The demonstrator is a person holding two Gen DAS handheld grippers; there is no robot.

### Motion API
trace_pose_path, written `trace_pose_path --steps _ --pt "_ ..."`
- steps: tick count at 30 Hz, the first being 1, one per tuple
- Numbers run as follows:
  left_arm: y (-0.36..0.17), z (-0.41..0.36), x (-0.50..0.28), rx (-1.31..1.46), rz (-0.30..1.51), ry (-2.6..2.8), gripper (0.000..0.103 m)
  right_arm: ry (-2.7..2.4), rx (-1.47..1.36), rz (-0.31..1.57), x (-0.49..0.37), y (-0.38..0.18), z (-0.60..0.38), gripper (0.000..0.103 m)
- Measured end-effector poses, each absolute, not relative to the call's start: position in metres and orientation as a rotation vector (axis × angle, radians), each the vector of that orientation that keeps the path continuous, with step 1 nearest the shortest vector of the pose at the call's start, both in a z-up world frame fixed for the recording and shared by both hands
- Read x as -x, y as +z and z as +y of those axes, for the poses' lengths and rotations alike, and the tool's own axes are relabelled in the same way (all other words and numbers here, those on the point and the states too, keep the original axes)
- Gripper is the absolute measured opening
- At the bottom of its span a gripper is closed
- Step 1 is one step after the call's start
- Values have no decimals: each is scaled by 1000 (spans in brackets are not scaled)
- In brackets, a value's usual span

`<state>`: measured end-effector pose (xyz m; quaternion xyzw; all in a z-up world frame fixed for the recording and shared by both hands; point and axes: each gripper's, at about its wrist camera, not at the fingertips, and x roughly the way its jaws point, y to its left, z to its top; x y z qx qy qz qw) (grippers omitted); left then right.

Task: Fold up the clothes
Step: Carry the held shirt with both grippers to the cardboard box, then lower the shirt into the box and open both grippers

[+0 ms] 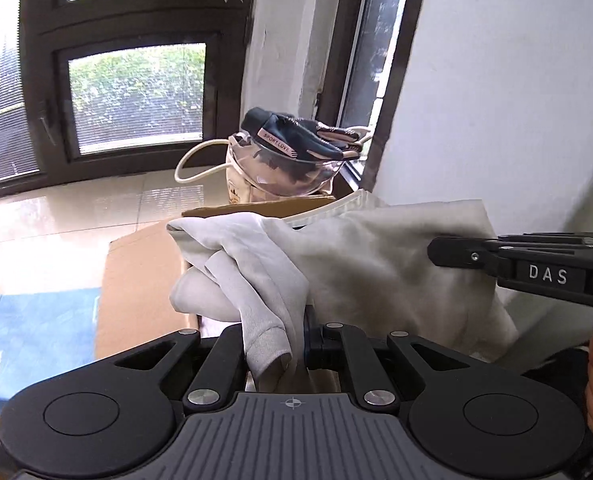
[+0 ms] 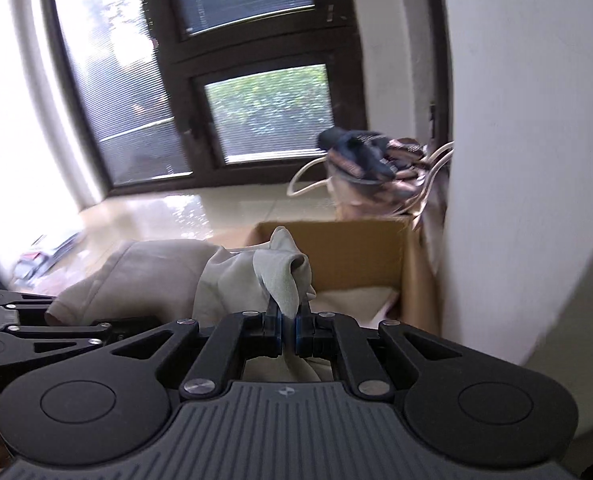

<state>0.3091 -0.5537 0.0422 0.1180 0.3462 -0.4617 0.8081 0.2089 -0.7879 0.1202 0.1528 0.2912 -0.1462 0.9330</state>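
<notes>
Beige garment hangs bunched between both tools at frame centre; left tool and right tool each clench cloth, above the box.

This looks like a room in a home, by a dark-framed window with slatted blinds and green shrubs outside. Below the window runs a glossy cream tiled floor, and to its right a white plastered wall. On the floor near the window's right end stand an open cardboard box and, behind it, a clear bag with cord handles, topped with dark and pink clothing.
</notes>
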Motion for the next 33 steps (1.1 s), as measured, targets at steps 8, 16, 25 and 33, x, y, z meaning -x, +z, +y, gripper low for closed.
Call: trace_pose_path --steps 8,16,25,33 --pt "-13 -611 -351 -334 888 -931 11 -318 -336 704 -276 59 -833 6" --pt "-69 -635 -368 -399 1082 -871 11 -290 -350 857 -316 3 -850 6" --pt "-90 -649 -379 -495 1163 -786 24 -296 -268 985 -324 -25 -841 8" --pt "-70 -627 -373 -495 1091 -785 53 -313 -170 1046 -326 -35 -834 38"
